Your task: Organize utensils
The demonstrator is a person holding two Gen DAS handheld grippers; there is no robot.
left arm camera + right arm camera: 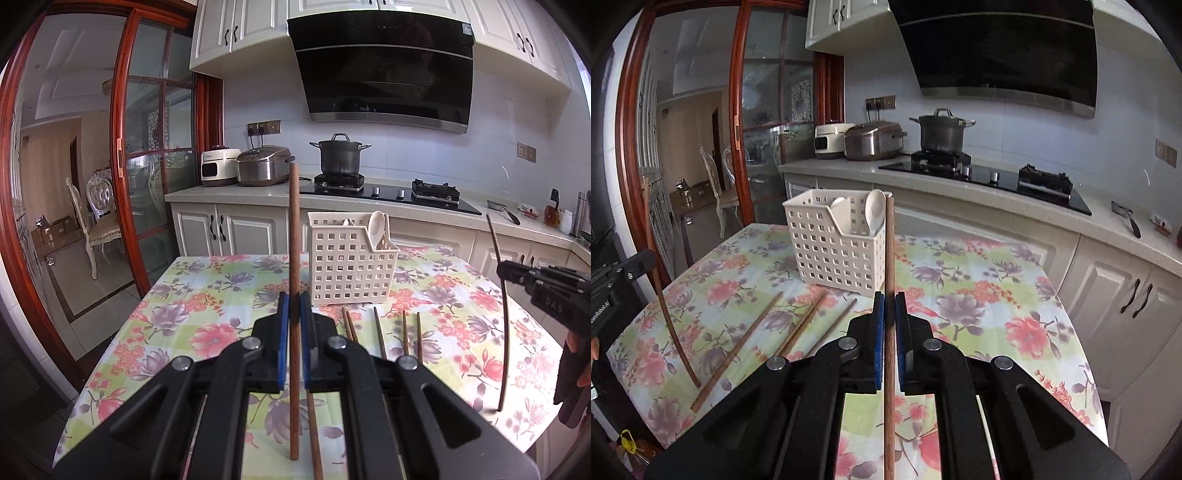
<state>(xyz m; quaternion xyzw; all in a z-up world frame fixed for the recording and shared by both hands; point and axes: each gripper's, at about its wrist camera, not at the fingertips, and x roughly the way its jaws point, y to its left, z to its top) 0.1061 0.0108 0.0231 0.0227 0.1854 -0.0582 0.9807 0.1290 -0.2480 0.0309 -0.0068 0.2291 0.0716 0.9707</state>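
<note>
Left gripper (294,314), black with blue pads: fingers pinched onto one brown wooden chopstick (294,236). Long axis near vertical, upper end level with the far counter in the left wrist view, lower end hanging below the pads above the tablecloth.

Right gripper (889,314), same build: fingers clamped on a second brown wooden chopstick (890,251). Also upright, top end just beside the near-right corner of the basket as seen from the right wrist camera. In the left wrist view this stick shows at far right as a thin dark curved line, clear of the table.

Cream perforated plastic utensil basket (347,269) stands upright on the flower-print tablecloth (207,295), towards the far edge of the table. Two white plastic spoons (875,216) stand in its smaller side compartment, bowls up.

Loose chopsticks on the cloth (738,347): count unclear. Left wrist view shows about five ends poking out past the gripper body, plus one under it; right wrist view shows three or four lying diagonally, near ends towards the camera, far ends angled towards the basket. All lie flat, near the basket and not touching it.

Held: two, one per gripper.
</note>
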